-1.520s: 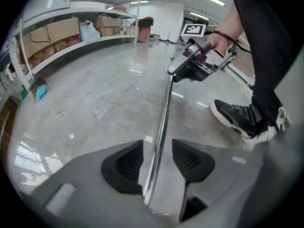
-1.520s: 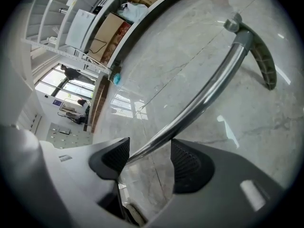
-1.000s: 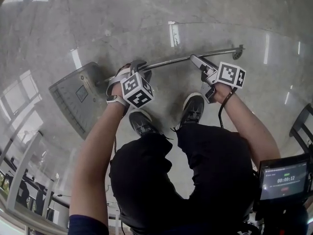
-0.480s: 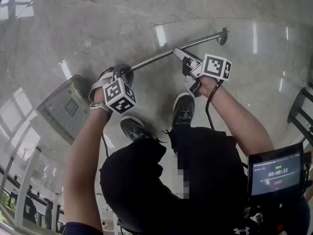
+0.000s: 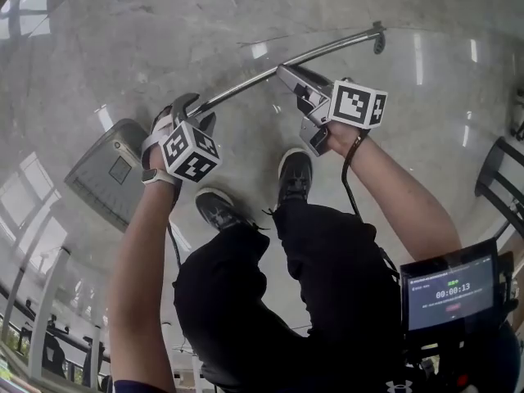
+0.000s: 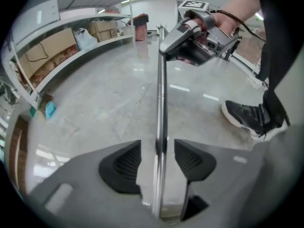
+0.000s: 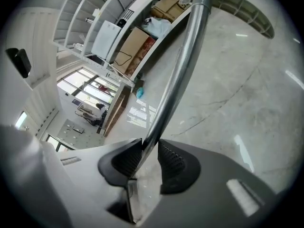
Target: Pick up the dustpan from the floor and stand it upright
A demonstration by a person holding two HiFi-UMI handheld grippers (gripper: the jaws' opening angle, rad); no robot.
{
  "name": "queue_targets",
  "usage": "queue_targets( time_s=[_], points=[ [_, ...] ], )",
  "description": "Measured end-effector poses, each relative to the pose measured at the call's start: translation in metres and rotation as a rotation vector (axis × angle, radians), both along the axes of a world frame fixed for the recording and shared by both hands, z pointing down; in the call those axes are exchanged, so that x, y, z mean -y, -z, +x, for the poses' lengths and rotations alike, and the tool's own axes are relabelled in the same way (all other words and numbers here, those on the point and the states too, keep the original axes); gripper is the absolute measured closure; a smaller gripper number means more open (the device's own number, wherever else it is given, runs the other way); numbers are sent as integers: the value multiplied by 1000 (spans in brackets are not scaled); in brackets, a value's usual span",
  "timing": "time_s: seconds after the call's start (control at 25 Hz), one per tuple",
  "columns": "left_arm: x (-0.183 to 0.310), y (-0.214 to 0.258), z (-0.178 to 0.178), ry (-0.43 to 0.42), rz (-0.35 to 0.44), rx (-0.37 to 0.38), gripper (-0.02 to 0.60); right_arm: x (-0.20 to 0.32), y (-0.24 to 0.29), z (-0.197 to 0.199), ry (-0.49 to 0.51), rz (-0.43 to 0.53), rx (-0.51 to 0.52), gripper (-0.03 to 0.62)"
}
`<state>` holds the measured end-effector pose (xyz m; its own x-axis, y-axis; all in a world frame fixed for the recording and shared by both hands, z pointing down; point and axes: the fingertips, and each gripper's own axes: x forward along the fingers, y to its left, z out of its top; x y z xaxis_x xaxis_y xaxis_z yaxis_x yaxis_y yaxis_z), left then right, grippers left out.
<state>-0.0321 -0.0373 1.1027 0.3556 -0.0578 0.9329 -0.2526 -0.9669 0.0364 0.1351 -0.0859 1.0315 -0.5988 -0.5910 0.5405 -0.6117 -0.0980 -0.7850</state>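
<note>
The dustpan has a grey pan (image 5: 106, 170) low at the left and a long metal handle (image 5: 327, 49) slanting up to the right. My left gripper (image 5: 187, 105) sits near the pan end. Its jaws have just been opening and stand open, with the handle (image 6: 161, 103) between them and a gap on each side. My right gripper (image 5: 282, 72) is farther along the handle. Its jaws have just been closing, and its pads press on the handle (image 7: 175, 80). The pan's ribbed edge (image 7: 237, 6) shows beyond them. The left gripper view also shows the right gripper (image 6: 168, 44) clamped on the handle.
The person's two shoes (image 5: 295, 174) (image 5: 217, 211) stand on the polished floor just below the handle. Shelves with cardboard boxes (image 6: 57, 42) line one side. A screen device (image 5: 446, 293) hangs at lower right, and a dark frame (image 5: 503, 178) stands at the right edge.
Both grippers and the handle have risen, and the handle's free end has swung upward in the head view. The pan has shifted slightly left and stays low.
</note>
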Motion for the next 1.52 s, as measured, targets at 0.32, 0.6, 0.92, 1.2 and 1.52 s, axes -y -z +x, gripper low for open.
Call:
queue_targets(
  time_s=[0.32, 0.6, 0.92, 1.2, 1.52],
  points=[
    [-4, 83, 6, 128, 41, -68, 380, -1, 72, -7, 43, 30, -33, 500],
    [-39, 148, 7, 126, -7, -97, 383, 1, 122, -26, 15, 46, -63, 508],
    [-68, 233, -10, 181, -30, -183, 385, 13, 187, -60, 71, 89, -112, 510],
    [-87, 284, -13, 225, -52, -209, 388, 17, 216, -66, 89, 82, -176, 510],
    [-79, 321, -17, 283, -26, -236, 388, 17, 243, -76, 139, 106, -227, 510]
  ],
)
